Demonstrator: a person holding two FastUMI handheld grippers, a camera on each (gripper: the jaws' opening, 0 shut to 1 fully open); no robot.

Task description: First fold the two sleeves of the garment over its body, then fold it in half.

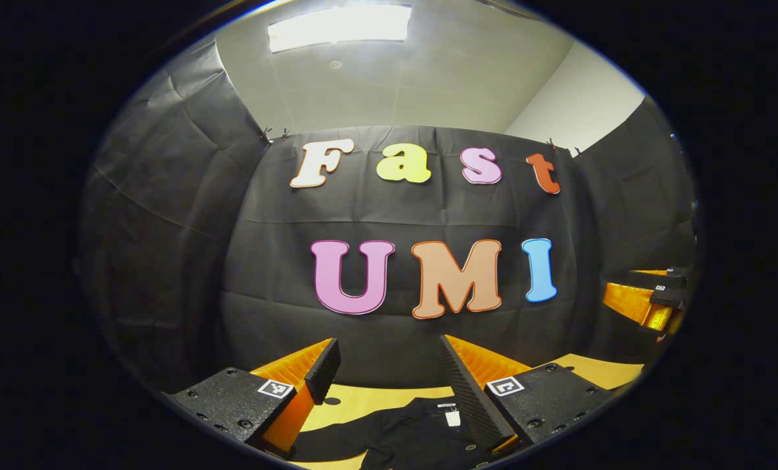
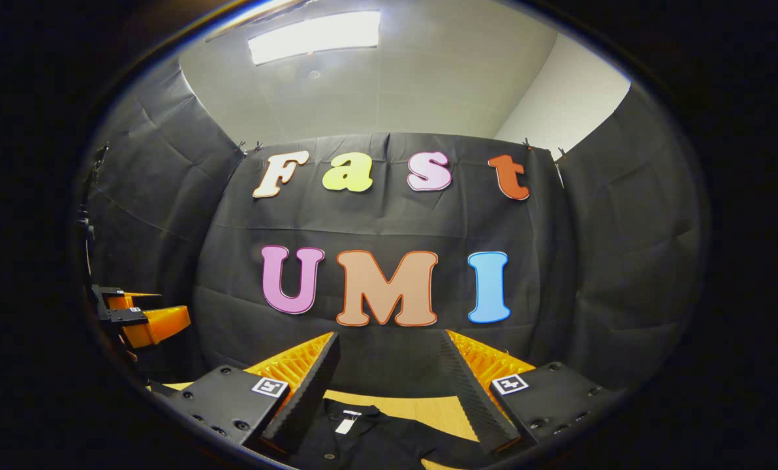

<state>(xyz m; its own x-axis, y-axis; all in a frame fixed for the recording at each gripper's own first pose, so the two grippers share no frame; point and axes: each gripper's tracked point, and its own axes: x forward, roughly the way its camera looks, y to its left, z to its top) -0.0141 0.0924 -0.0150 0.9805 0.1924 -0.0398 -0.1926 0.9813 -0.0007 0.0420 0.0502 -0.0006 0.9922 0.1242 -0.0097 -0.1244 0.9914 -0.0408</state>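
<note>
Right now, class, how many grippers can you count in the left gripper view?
2. The left gripper sits at the bottom, fingers apart above the black garment. The right gripper shows farther off at the right edge, partly cut off.

Each gripper carries two long ribbed wedge fingers on black blocks studded with screws. Every block bears a small square black-and-white marker (one per finger), as on the left gripper (image 1: pixel 389 382) and right gripper (image 2: pixel 389 382).
</note>
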